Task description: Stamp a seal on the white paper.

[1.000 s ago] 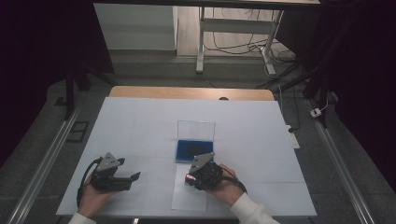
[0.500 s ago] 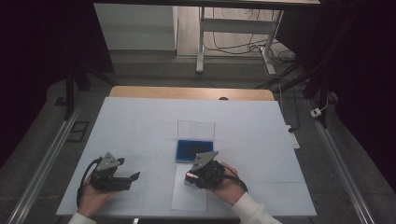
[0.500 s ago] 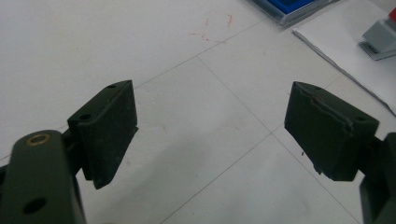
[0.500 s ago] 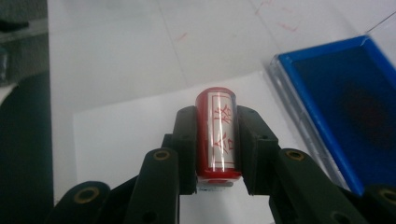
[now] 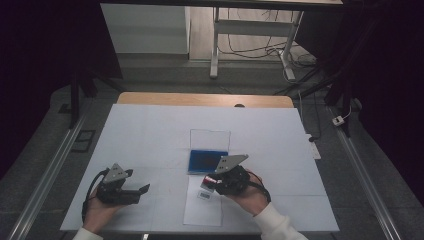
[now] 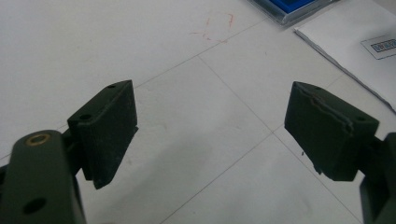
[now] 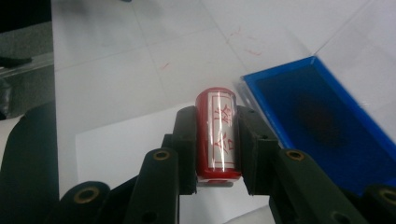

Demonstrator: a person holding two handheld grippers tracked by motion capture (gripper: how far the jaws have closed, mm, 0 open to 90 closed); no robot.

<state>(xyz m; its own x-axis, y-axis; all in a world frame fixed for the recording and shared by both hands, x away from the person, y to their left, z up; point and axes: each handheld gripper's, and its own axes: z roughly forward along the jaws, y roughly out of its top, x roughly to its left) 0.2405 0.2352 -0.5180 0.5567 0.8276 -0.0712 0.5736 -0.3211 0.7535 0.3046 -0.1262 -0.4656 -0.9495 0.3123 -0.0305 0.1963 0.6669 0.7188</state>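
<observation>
White paper covers the table [image 5: 150, 130], with a dark floor around it. Right gripper [image 7: 215, 135] clamps a red cylindrical stamp [image 7: 219, 133] over a white paper sheet [image 5: 202, 207], beside the blue ink pad in its clear case [image 5: 207, 160]. Left gripper [image 6: 210, 126] rests wide open, holding nothing

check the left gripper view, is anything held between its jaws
No, the left gripper has its jaws wide apart with only bare white table showing between them.
</observation>
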